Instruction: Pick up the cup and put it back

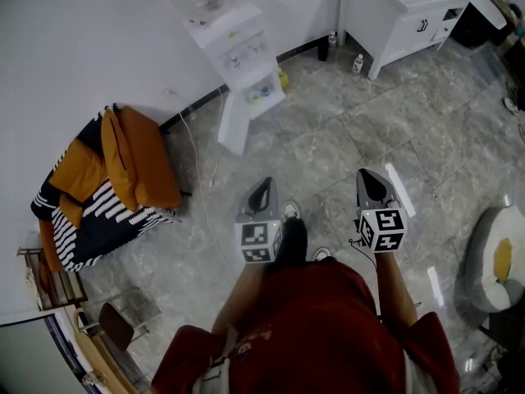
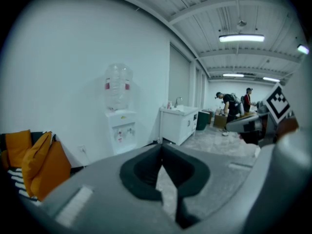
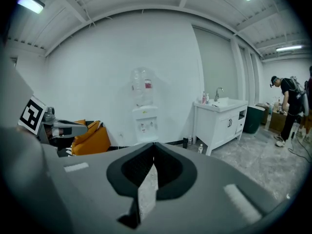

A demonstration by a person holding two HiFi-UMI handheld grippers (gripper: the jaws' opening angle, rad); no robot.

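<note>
Nearest the head camera is the person's red shirt (image 1: 316,327), with both grippers held out in front of it over the grey marbled floor (image 1: 344,130). Cup location: two small pale cups (image 1: 255,98) appear to sit on the lower ledge of the white water dispenser (image 1: 242,64), well apart from both grippers; they are too small to describe in detail. The dispenser stands against the white wall and carries a clear bottle (image 2: 118,87) on top. A yellow item (image 1: 283,79) lies on the floor just beside its base. A seat piled with orange cushions (image 1: 123,158) and striped fabric stands at the wall on the dispenser's left side. A white cabinet with a sink (image 1: 406,15) stands on its right side, with two small bottles (image 1: 358,62) on the floor near the cabinet leg. Left gripper (image 1: 264,183): jaws closed tip to tip, nothing between them, as confirmed in the left gripper view (image 2: 162,145). Right gripper (image 1: 371,175): jaws likewise closed and empty, as confirmed in the right gripper view (image 3: 154,144). Both grippers point towards the dispenser wall. Two people (image 2: 228,106) stand at the far end of the room.
</note>
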